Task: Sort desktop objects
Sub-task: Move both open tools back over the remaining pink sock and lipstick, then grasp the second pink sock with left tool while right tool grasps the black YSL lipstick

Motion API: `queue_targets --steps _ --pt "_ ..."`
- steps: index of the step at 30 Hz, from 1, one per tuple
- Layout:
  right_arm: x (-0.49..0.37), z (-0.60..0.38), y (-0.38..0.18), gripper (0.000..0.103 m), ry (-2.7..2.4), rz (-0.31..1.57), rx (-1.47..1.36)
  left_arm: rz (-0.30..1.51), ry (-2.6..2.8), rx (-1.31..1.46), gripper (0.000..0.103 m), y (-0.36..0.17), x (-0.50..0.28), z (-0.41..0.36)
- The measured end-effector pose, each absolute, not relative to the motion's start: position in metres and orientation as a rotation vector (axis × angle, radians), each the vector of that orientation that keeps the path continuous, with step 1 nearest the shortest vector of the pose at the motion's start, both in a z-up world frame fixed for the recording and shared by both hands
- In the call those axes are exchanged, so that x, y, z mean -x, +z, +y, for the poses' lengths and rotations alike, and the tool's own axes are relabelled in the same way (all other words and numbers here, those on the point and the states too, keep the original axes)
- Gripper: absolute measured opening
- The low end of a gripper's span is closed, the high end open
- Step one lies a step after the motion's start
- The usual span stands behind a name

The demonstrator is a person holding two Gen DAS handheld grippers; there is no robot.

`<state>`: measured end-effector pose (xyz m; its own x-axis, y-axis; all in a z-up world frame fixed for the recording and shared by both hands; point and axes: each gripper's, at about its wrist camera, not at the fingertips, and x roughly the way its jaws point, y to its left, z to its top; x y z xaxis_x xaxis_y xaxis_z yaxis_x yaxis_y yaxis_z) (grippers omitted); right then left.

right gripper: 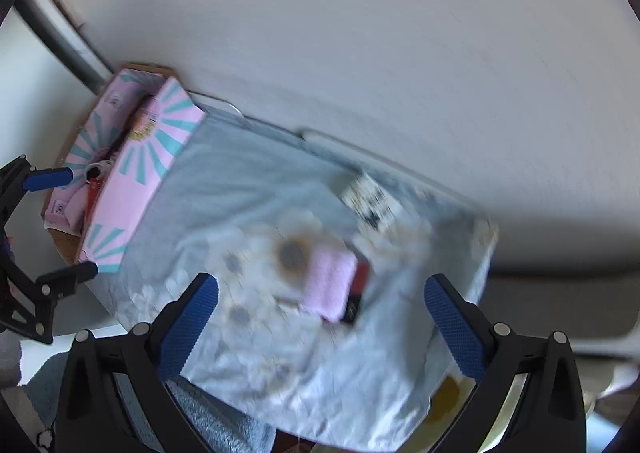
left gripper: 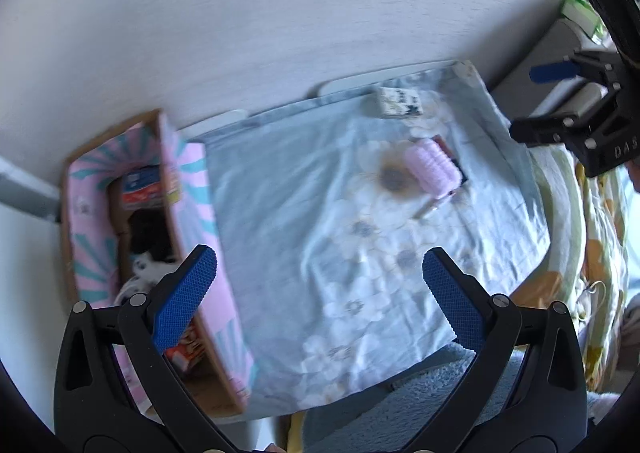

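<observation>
Pink roll (left gripper: 432, 167) lying mid-cloth (left gripper: 320, 213) atop a dark card (left gripper: 452, 161), printed packet (left gripper: 398, 103) near the wall, box (left gripper: 188, 213) well apart at the cloth's left end. Left gripper (left gripper: 320, 293) and right gripper (right gripper: 322, 317) both spread wide, empty, hovering. Likely risk: pinching roll and card together, or snagging loose cloth.

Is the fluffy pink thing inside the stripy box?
No, the pink roll lies out on the flowery cloth, well apart from the stripy box.

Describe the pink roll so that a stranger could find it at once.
Start at the pale floral cloth on the desk. Near its big brown-centred flower lies the pink roll, partly over a flat black and red item. It is the only ribbed pink cylinder there.
</observation>
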<state>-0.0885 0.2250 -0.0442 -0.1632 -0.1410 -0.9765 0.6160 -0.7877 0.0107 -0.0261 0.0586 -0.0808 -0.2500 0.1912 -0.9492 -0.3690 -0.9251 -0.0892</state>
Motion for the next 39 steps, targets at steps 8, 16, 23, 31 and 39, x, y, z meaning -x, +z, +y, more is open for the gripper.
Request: queue_targets --steps 8,16,23,31,39 --pt "0.075 0.286 -0.059 0.103 -2.065 0.467 -1.672 0.409 2.148 1.508 0.103 -0.096 0.024 0.133" --pt "0.058 0.323 -0.105 0.103 -2.013 0.452 -1.703 0.617 1.985 1.371 0.103 -0.143 0.030 0.217" --pt "0.053 0.328 -0.159 0.096 -1.953 0.471 -1.655 0.718 1.860 1.353 0.102 -0.207 0.048 0.255" --pt "0.066 0.315 -0.198 0.073 -1.905 0.449 -1.575 0.689 1.817 1.391 0.095 -0.244 0.062 0.255" --pt "0.077 0.300 -0.207 0.059 -1.879 0.490 -1.507 0.564 1.785 1.398 0.069 -0.253 0.073 0.250"
